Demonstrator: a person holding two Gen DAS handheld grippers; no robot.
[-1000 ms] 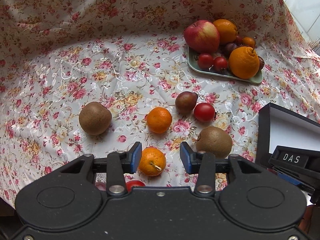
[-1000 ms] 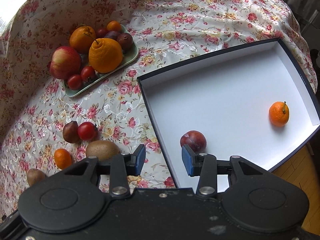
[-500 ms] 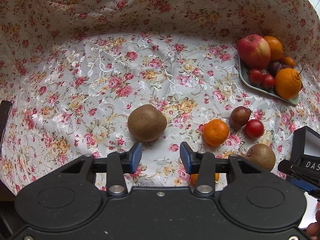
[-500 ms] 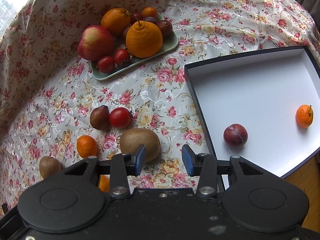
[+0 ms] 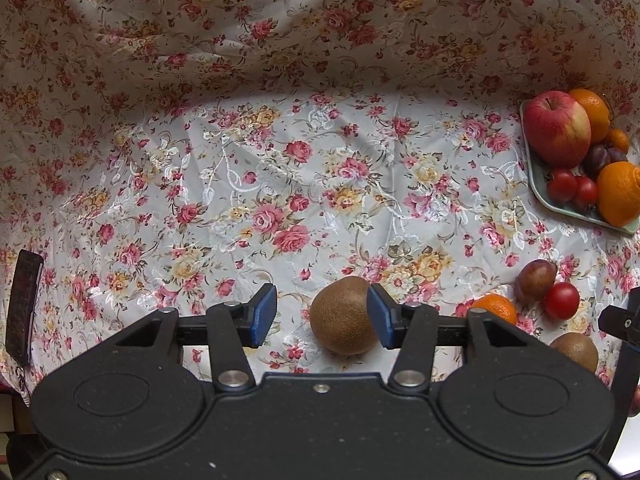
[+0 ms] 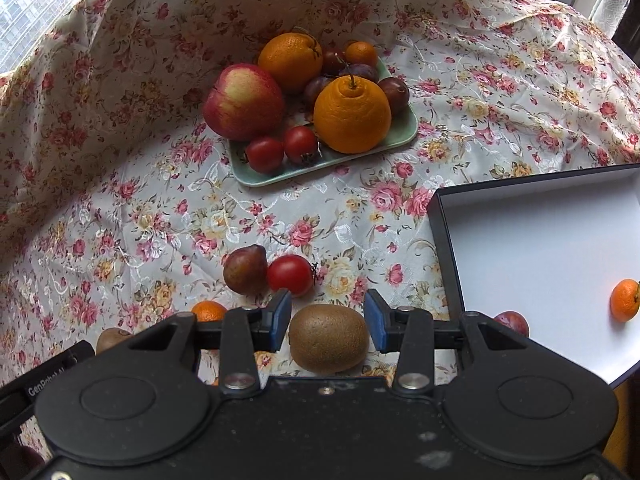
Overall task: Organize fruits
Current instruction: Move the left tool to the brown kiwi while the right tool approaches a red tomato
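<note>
Two brown kiwis lie on the floral cloth. My left gripper [image 5: 321, 314] points down over one kiwi [image 5: 344, 328]; its jaws are opening, the kiwi sits between them close to the right pad, and the left pad stands clear of it. My right gripper [image 6: 328, 322] is open over the other kiwi [image 6: 328, 338], with a small gap at each pad. A loose plum [image 6: 245, 270], tomato [image 6: 290, 274] and tangerine [image 6: 208, 311] lie just beyond. The white-lined box [image 6: 448, 240] holds a tangerine [image 6: 624, 300] and a plum [image 6: 512, 322].
A pale green plate [image 6: 260, 178] at the back carries an apple, oranges, plums and tomatoes. The cloth rises in folds behind and to the left. A dark flat object [image 5: 24, 304] lies at the left edge of the left wrist view.
My left gripper moved left from over a tangerine to the kiwi, and its jaws spread wider. My right gripper moved left from the box edge to over the other kiwi.
</note>
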